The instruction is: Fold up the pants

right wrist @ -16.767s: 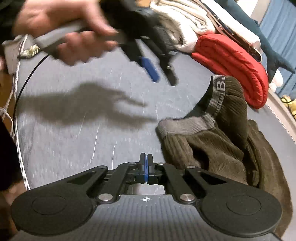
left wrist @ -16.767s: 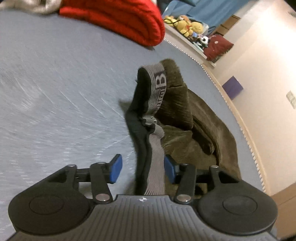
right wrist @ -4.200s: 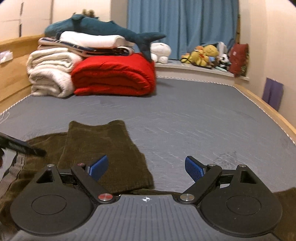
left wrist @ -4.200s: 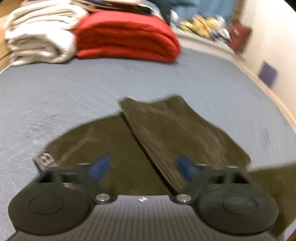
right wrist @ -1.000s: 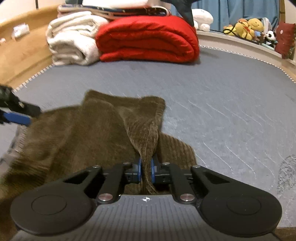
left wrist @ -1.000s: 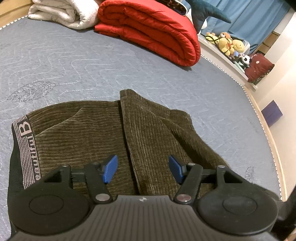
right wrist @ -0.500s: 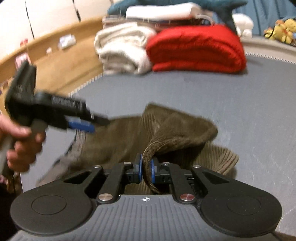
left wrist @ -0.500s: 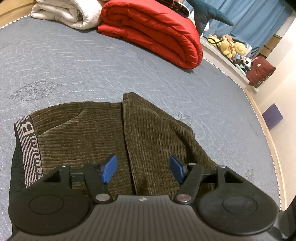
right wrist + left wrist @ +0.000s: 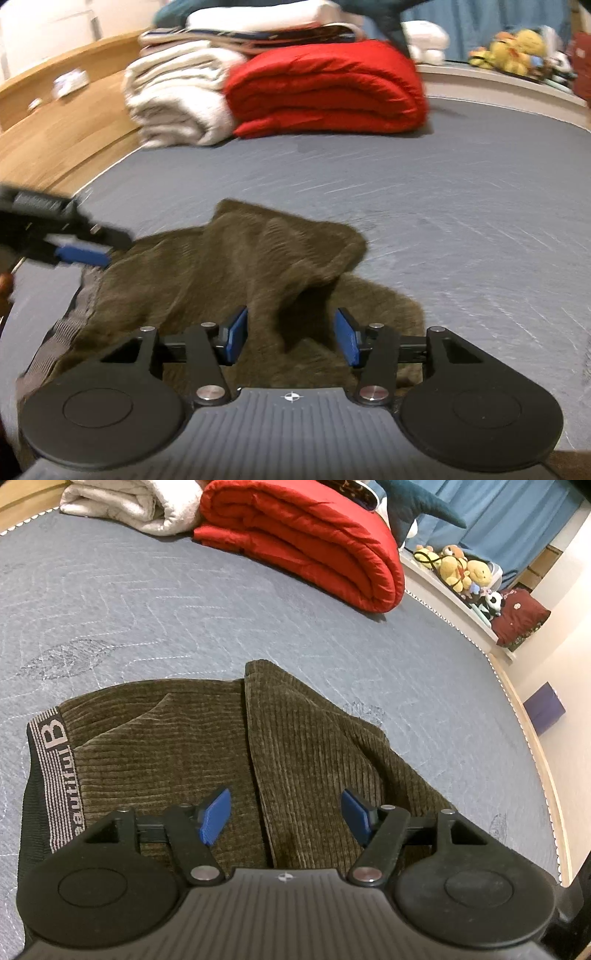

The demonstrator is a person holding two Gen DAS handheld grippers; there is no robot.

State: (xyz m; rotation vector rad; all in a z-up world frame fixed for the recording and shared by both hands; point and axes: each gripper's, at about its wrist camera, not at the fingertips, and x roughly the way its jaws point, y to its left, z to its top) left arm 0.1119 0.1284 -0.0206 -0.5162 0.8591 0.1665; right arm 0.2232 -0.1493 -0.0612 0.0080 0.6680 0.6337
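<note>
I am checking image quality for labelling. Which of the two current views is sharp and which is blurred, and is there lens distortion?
Left wrist view: sharp, the corduroy ribs of the brown pants and the waistband lettering are crisp. Right wrist view: motion-smeared, the pants and grey mattress streak. Both: fisheye bending, the mattress edge curves.

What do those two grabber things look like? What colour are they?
Both look alike. The left gripper and the right gripper each have a black body with a ribbed grey panel and a small round crosshair mark. Two big black discs sit at the sides, and black link arms with shiny silver pins lead to flat blue pads on the jaws.
</note>
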